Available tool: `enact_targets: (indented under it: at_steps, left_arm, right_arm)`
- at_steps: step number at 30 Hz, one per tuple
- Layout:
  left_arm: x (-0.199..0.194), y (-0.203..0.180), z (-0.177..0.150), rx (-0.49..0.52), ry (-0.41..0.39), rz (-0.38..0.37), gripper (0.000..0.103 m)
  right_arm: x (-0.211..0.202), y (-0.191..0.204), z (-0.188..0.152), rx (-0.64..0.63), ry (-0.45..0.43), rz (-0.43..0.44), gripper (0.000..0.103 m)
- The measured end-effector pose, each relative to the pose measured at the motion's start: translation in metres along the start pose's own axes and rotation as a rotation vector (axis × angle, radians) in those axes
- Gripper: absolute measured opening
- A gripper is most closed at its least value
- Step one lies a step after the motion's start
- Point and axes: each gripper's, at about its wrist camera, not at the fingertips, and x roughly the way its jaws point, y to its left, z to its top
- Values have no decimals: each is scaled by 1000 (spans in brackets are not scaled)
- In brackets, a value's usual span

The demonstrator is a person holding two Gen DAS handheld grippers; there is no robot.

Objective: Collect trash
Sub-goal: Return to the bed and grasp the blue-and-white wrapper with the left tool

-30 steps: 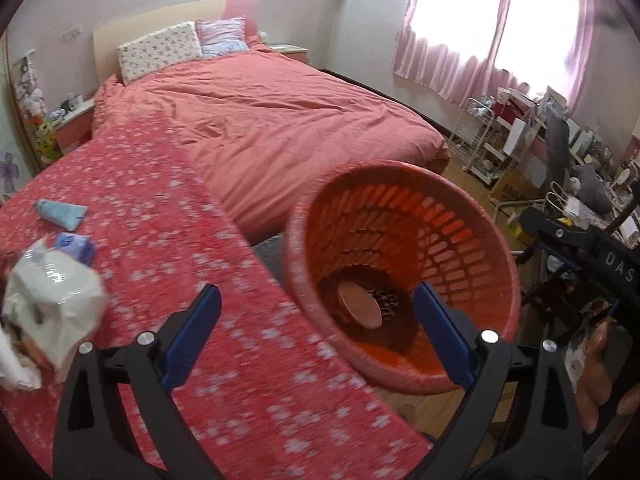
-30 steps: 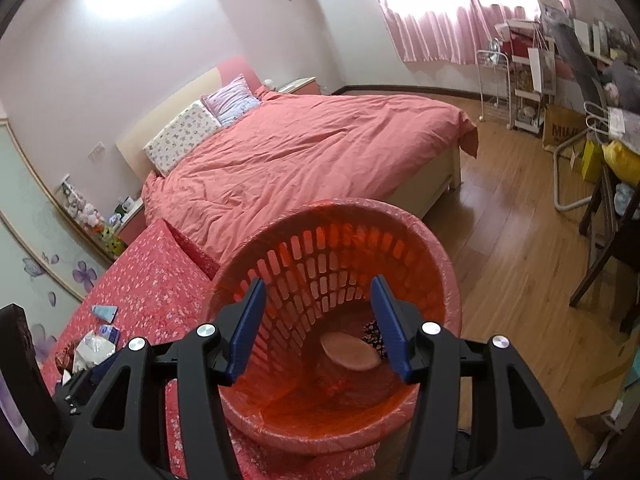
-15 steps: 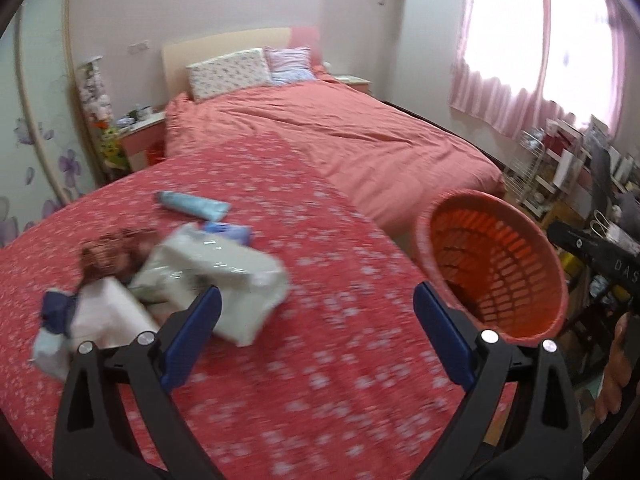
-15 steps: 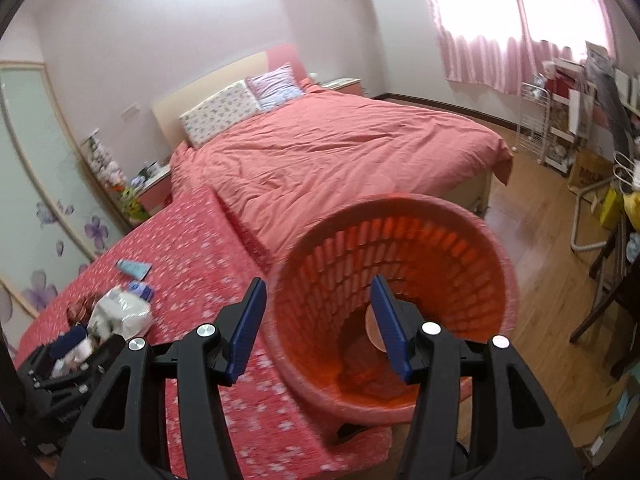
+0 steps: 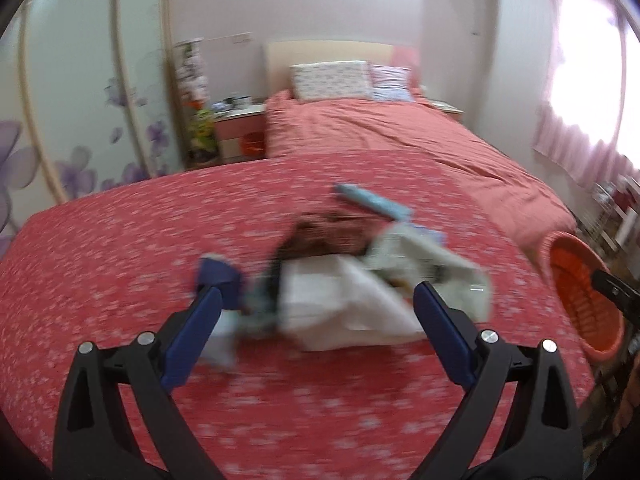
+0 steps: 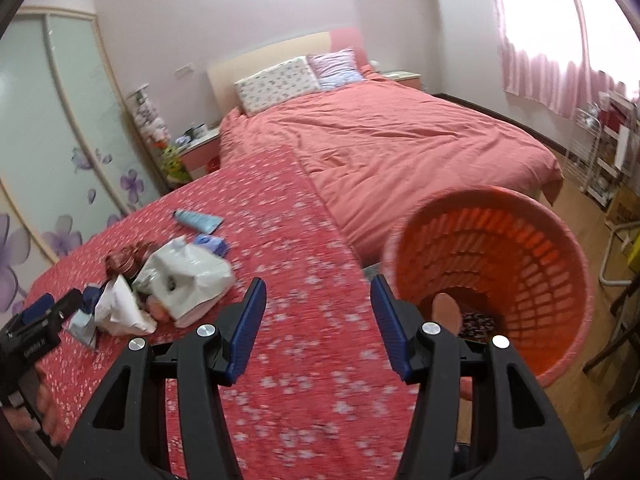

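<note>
Left claw [image 5: 316, 300] is hanging wide open over the trash pile [image 5: 352, 280] on the red cloth [image 5: 120, 248], w/ nothing gripped. Right claw [image 6: 318, 292] is gaping empty too; trash lying to its left, bin [image 6: 492, 280] just right.

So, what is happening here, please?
A person holding a gripper in each hand is clearing trash from a red flowered cloth. The left gripper is open and aimed at the pile of wrappers and bags, nothing between its fingers. The right gripper is also open and empty, beside the orange basket, which already holds some pieces.
</note>
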Motion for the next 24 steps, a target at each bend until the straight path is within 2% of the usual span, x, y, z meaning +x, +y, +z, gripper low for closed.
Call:
enact_targets:
  at_steps: [3,6,10,18,20,24]
  left_arm:
    - [6,36,-4,-40,5,53,94]
    - [20,66,-8,-79,39,84,89]
    - [36,89,-16,-132,97,73,80]
    - [69,90,-18,-138,158,45,73]
    - [80,90,-18,-145,182,41,69]
    - [94,96,-23,-166,221,25,53]
  right_arm:
    - [5,16,-5,-33,10,11,55]
    - [10,29,-8,-63,18,13,55]
    - [19,45,-13,-97,32,8,55]
    - [26,65,-20,-138,55,9,55]
    - [26,68,-22,-144,58,9,55]
    - [28,72,-23,-159,63,7,55]
